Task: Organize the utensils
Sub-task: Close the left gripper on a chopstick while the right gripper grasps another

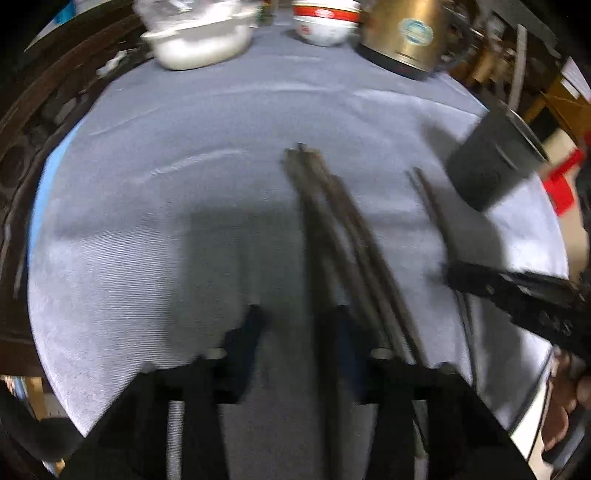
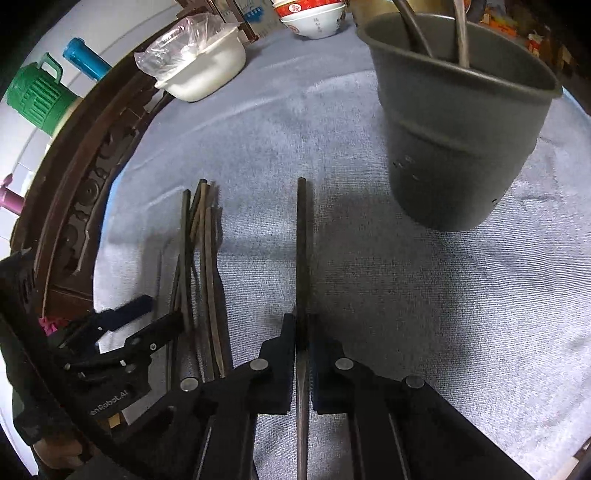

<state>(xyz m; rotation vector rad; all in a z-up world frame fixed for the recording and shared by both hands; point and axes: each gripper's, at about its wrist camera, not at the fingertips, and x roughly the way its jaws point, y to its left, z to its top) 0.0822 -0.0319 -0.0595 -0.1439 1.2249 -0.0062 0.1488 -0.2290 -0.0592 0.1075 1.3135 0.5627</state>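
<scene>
A bundle of several dark chopsticks (image 1: 343, 236) (image 2: 201, 258) lies on the grey-blue cloth (image 1: 184, 221). My left gripper (image 1: 295, 328) (image 2: 162, 310) sits low over the near end of the bundle. Its fingers stand apart with cloth showing between them, and the sticks run along its right finger (image 1: 345, 332); the view is blurred. My right gripper (image 2: 303, 321) (image 1: 452, 273) is shut on a single dark chopstick (image 2: 301, 240) (image 1: 428, 199), which points ahead just above the cloth. The grey utensil cup (image 2: 461, 129) (image 1: 491, 162) stands beyond to the right, with utensil handles in it.
At the far end of the table are a white tub (image 2: 207, 70) covered with plastic, stacked red-and-white bowls (image 2: 314, 18) and a brass pot (image 1: 402, 33). A carved dark wooden rim (image 2: 77, 192) runs along the left. A green jug (image 2: 37, 96) stands beyond it.
</scene>
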